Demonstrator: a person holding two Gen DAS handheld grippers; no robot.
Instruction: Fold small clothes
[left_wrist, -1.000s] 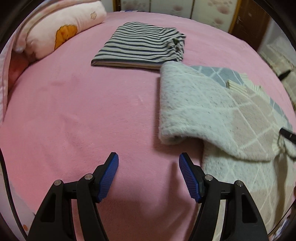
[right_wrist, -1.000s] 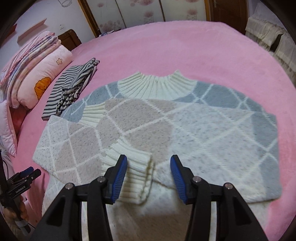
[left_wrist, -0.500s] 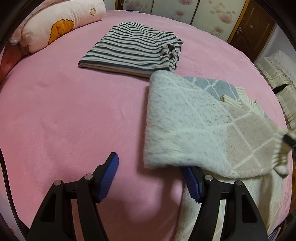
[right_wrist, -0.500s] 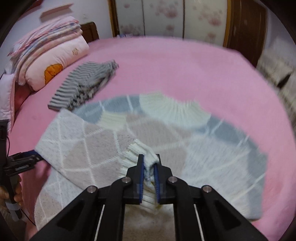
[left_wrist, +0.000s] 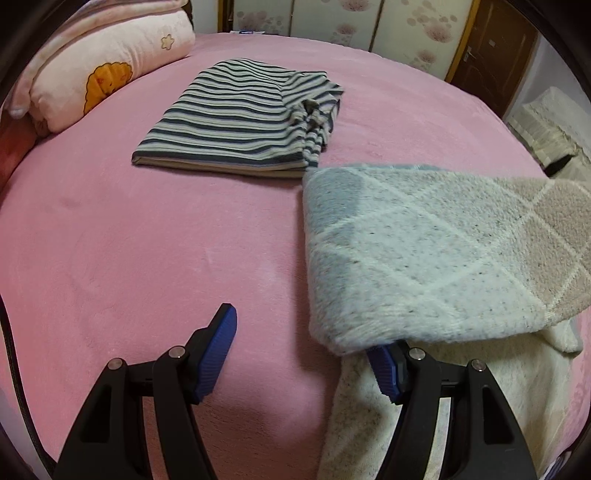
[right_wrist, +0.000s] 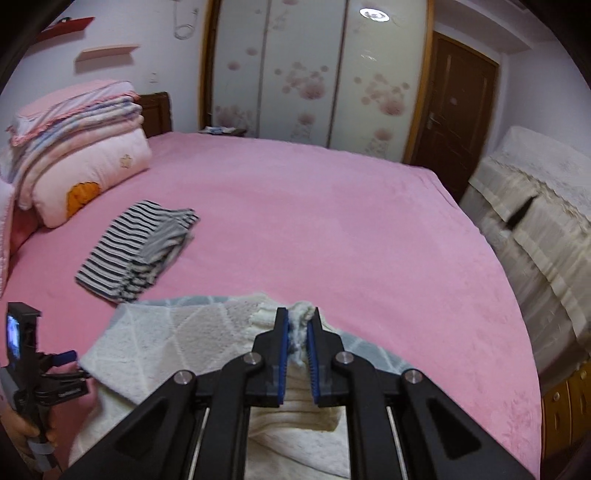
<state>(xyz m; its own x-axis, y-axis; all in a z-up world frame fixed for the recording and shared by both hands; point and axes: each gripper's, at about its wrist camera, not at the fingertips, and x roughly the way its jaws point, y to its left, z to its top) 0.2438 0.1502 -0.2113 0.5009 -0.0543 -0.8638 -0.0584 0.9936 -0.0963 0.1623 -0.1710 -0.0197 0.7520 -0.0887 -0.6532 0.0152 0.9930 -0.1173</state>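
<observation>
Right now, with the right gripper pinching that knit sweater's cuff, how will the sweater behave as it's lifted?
Probably floppy: the sweater already drapes and sags where the right gripper holds its cuff. Likely grippy rather than slippery, given its fuzzy knit. It looks thick, so perhaps heavy enough to drag on the bed.

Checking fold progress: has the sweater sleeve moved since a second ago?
Yes. The right gripper has lifted the sweater sleeve off the sweater body, toward the striped garment.
</observation>
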